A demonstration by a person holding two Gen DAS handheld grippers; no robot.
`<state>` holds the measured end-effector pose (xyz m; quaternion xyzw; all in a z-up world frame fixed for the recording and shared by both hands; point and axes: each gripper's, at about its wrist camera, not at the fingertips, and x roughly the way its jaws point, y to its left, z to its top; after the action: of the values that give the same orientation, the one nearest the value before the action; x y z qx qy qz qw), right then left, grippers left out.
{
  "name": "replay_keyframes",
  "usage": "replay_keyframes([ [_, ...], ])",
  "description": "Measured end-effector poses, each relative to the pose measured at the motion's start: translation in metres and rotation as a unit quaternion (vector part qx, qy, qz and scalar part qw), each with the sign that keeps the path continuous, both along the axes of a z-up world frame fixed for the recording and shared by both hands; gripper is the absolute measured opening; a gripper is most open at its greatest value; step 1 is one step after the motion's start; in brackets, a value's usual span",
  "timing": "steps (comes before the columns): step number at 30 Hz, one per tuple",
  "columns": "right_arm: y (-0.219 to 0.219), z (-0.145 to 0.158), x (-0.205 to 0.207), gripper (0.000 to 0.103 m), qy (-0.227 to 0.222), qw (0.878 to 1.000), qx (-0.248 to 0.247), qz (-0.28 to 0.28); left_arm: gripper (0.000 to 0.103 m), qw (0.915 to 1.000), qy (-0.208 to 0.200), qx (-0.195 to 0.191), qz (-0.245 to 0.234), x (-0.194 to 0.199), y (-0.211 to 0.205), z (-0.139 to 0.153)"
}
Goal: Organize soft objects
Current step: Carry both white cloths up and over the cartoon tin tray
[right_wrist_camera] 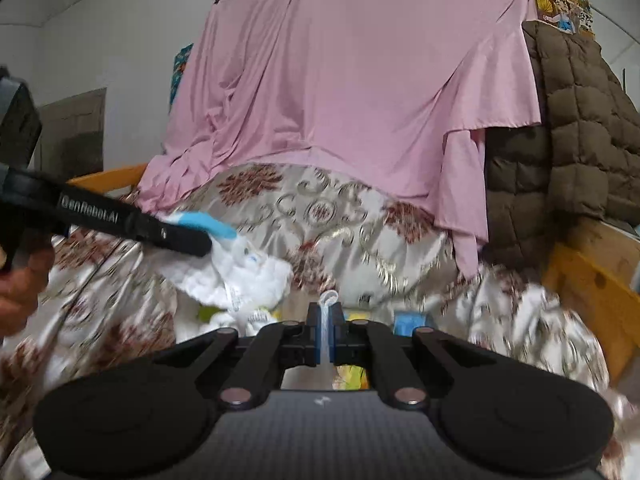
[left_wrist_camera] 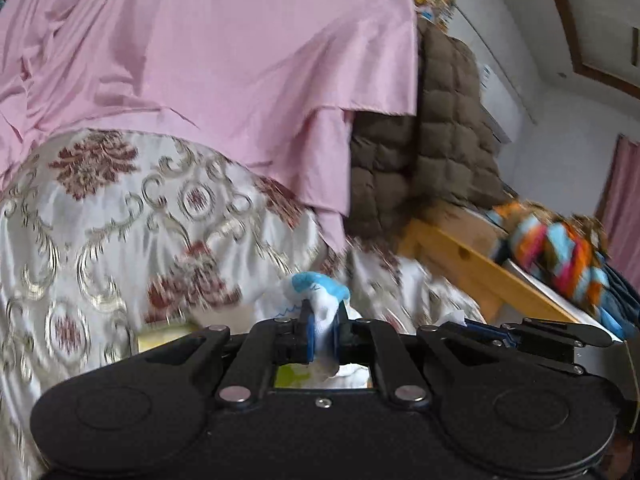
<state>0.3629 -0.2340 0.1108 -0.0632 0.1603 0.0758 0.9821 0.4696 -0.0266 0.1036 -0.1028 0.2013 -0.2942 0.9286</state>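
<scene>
A white soft cloth with a light-blue edge [left_wrist_camera: 316, 284] is stretched between both grippers above the bed. My left gripper [left_wrist_camera: 324, 314] is shut on one bunched end of it, blue pads pressing the white fabric. In the right wrist view that left gripper [right_wrist_camera: 194, 242] comes in from the left, and the cloth [right_wrist_camera: 240, 276] hangs crumpled below its tip. My right gripper [right_wrist_camera: 326, 314] is shut on a thin white edge of the same cloth. From the left wrist view the right gripper [left_wrist_camera: 476, 325] shows side-on at the lower right with a scrap of white at its tip.
A white satin bedspread [left_wrist_camera: 120, 220] with maroon and gold patterns lies underneath. Behind it hang a pink sheet [right_wrist_camera: 352, 80] and a brown quilted blanket [right_wrist_camera: 580, 120]. A wooden bed frame [left_wrist_camera: 472, 264] and a striped multicoloured soft item [left_wrist_camera: 560, 252] are at the right. A hand [right_wrist_camera: 20, 284] holds the left gripper.
</scene>
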Motion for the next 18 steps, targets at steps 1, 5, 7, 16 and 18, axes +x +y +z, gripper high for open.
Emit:
replay_keyframes([
  [1,-0.002,0.002,0.015,0.004,-0.002,1.000,0.002,-0.003,0.008,1.0000,-0.002,-0.001,0.007,0.011,-0.002,0.000],
  [5,-0.010,0.007,0.079,0.004,0.006,1.000,0.018,-0.013,0.008,0.9996,-0.001,0.003,0.028,0.058,-0.014,-0.009],
  [7,-0.012,0.005,0.107,0.004,0.013,0.999,0.030,-0.020,0.008,0.9994,0.013,0.006,0.031,0.078,-0.017,-0.018],
  [16,-0.015,-0.036,0.200,0.004,0.077,0.993,0.056,-0.063,0.009,0.9951,0.072,0.029,0.062,0.136,-0.030,-0.076],
  [18,-0.013,-0.048,0.213,0.004,0.098,0.992,0.053,-0.066,0.009,0.9941,0.074,0.047,0.063,0.141,-0.037,-0.087],
])
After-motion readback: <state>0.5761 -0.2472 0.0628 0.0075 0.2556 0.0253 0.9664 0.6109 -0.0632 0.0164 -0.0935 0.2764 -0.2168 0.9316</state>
